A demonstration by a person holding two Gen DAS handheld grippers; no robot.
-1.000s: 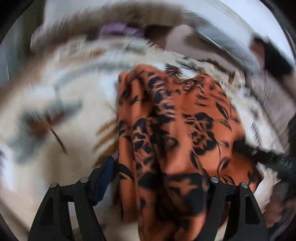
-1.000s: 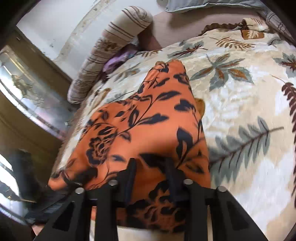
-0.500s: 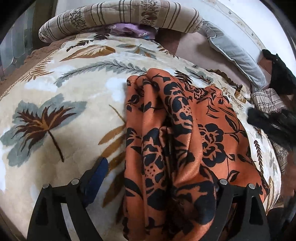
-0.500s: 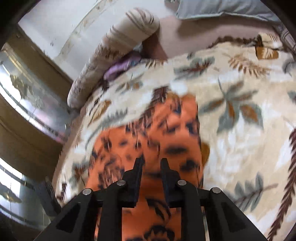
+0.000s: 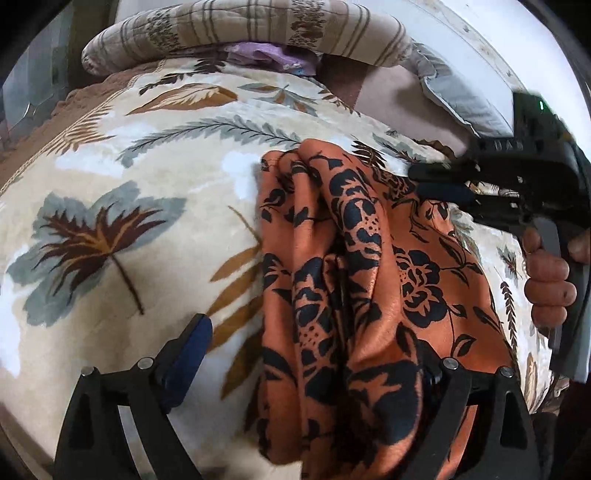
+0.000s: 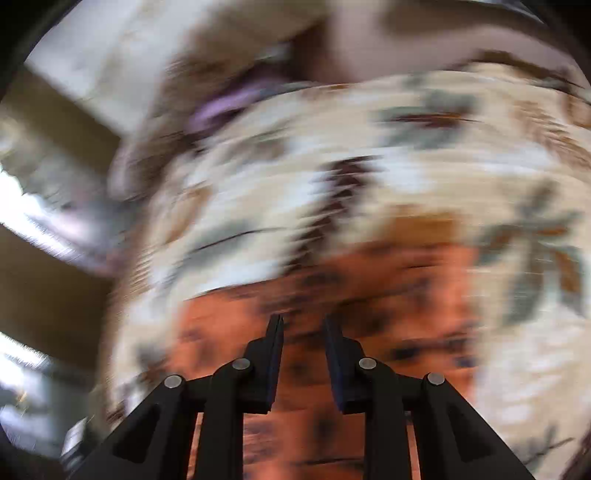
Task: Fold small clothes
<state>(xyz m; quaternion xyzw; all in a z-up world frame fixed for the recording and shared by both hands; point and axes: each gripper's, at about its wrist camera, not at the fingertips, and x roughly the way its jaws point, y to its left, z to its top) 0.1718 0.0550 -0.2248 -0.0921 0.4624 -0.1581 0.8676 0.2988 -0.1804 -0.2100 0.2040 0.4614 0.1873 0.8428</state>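
The orange cloth (image 5: 369,280) with a black flower print lies on the bed, on top of a cream blanket (image 5: 129,229) that has a pattern of grey and brown leaves. The cloth is bunched into long folds along its left side, and its right part lies flatter on the blanket.

The left gripper (image 5: 314,354) is low and close to the near end of the cloth. Its jaws stand wide apart. The left finger with the blue pad (image 5: 188,354) is beside the cloth, over the bare blanket, and the right finger is mostly hidden under a thick fold of the fabric, so the cloth is draped between and over the fingers but is not pinched.

The right gripper (image 5: 439,182) is seen from the left wrist view above the far right edge of the cloth, with the person's hand (image 5: 546,280) around its handle. In its own view the picture is very blurred; its jaws have only a narrow gap and nothing is between them, and the orange cloth is below them.

At the head of the bed there is a striped bolster (image 5: 251,33), a purple cloth (image 5: 266,55) just under it, and a grey pillow (image 5: 461,96) to the right
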